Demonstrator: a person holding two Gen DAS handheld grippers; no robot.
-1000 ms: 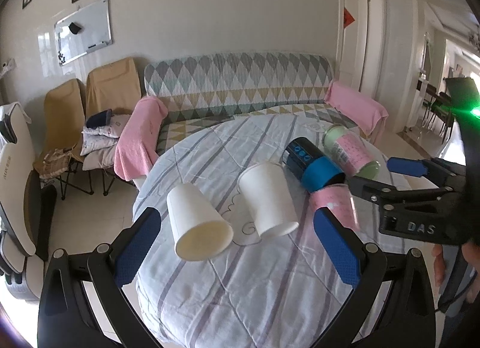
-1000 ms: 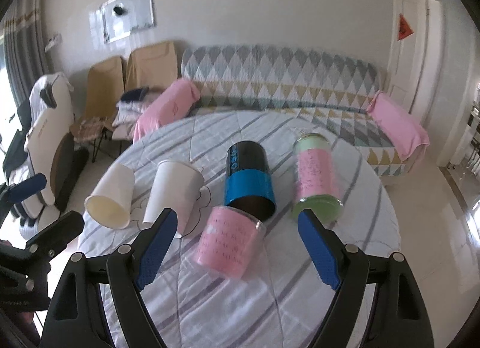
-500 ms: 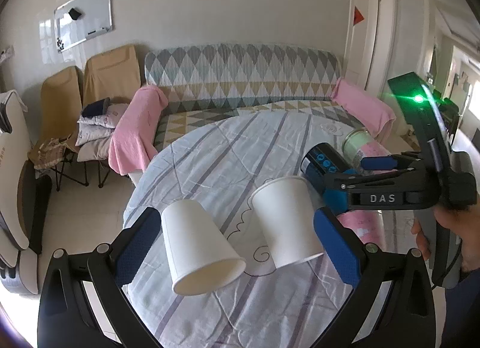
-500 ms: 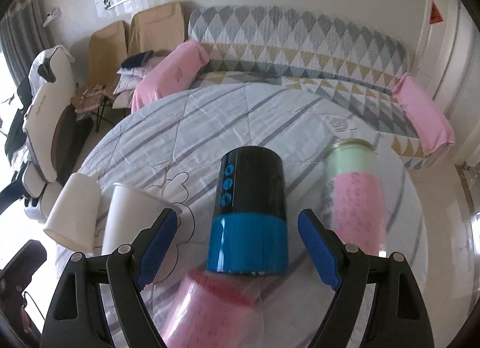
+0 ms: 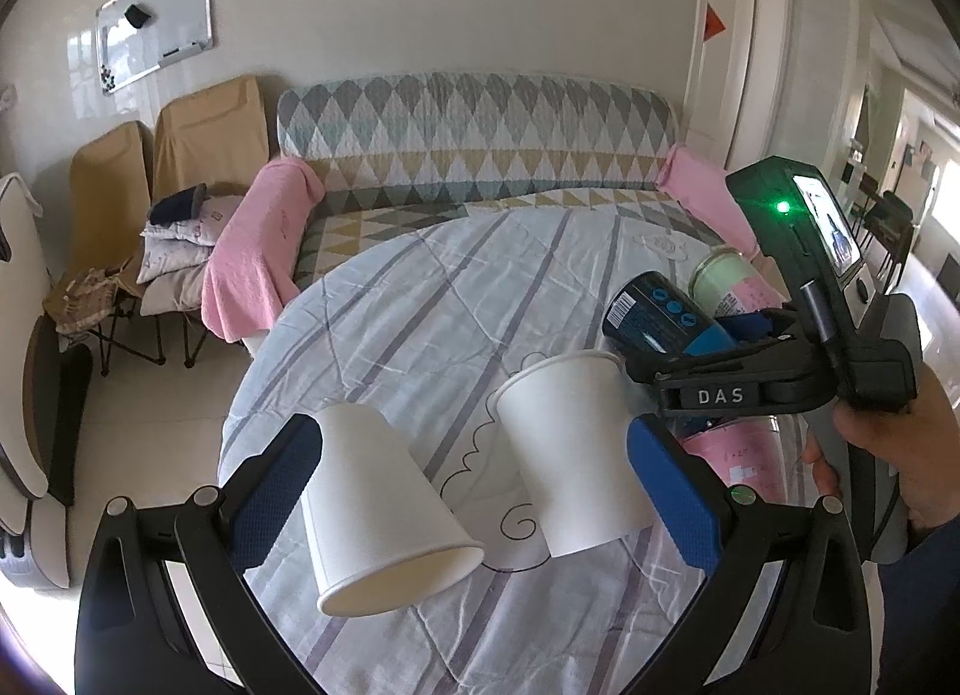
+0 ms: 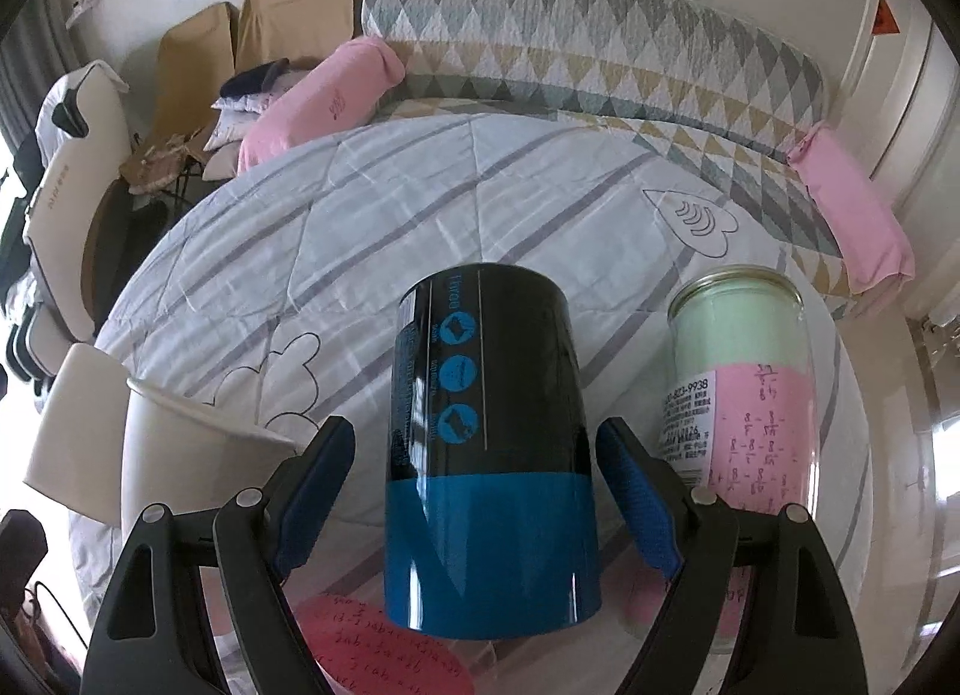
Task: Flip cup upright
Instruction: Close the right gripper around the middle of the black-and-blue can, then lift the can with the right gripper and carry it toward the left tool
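Nearest, the right gripper (image 6: 474, 491) holds its jaws wide on either side of a glossy black-and-blue cylindrical cup (image 6: 489, 455), not visibly touching it. This cup lies on its side on the striped, cloth-covered round surface (image 6: 360, 227), open end toward the camera. It looks stiff, light and slippery, so a hold across the middle of its body seems safest. Beside it lies a glass jar with pink and green paper inside (image 6: 741, 389). Farther left, the left gripper (image 5: 474, 494) hangs wide open over two white paper cups (image 5: 378, 506), also tipped over.

Black-blue cup (image 6: 489, 455) between open claw (image 6: 474, 485)
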